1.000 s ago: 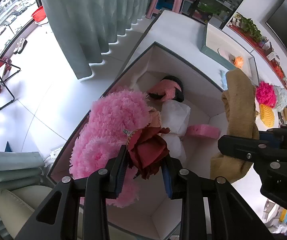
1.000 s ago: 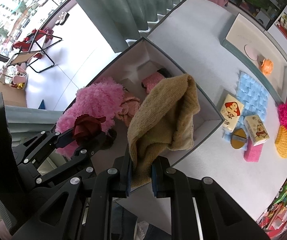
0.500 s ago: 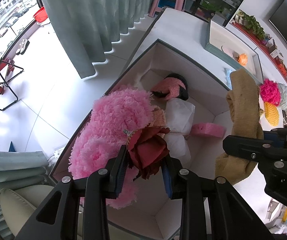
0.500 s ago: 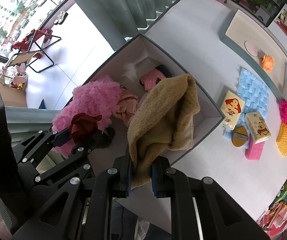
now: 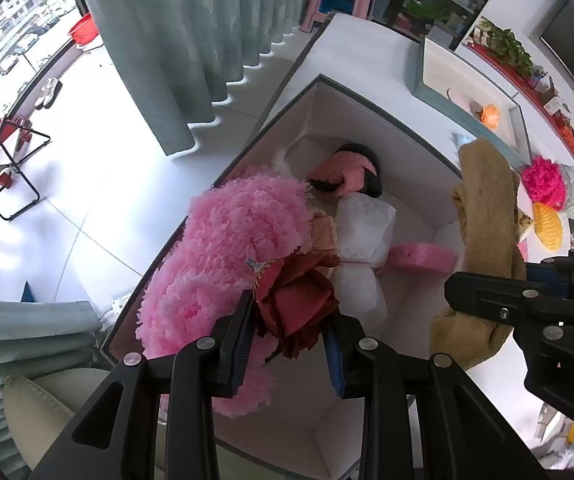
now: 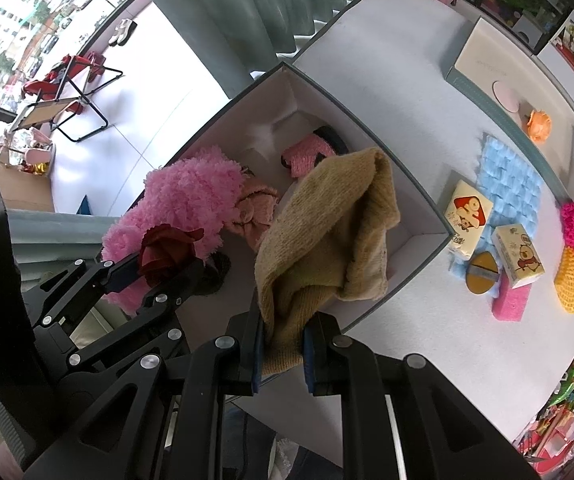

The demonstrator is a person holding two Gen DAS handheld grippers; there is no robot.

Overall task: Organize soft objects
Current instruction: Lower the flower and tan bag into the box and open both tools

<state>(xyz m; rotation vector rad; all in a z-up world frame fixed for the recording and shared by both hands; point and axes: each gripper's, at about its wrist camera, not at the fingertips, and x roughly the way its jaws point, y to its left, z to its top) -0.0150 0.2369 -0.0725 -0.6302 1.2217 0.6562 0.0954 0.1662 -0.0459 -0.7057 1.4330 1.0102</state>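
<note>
here we have the left gripper point(image 5: 291, 336) clamped on a dark red fabric rose point(image 5: 297, 308) and the right gripper point(image 6: 283, 354) clamped on a mustard knitted cloth point(image 6: 327, 236) over the white open box point(image 6: 415, 200); either could snag the fluffy pink plush point(image 5: 231, 256) or drape over the rim.

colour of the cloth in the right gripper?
Mustard tan knit cloth, clearest in the right wrist view.

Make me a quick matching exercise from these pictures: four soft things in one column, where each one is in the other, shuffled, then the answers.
Things:
1. dark red fabric flower
2. tan knitted cloth
3. orange flower
4. pink sponge block

Places:
A. in the shallow tray
B. held in the right gripper
C. on the table beside the yellow net
D. held in the left gripper

Pairs: 1-D, 2-B, 3-A, 4-C
</note>
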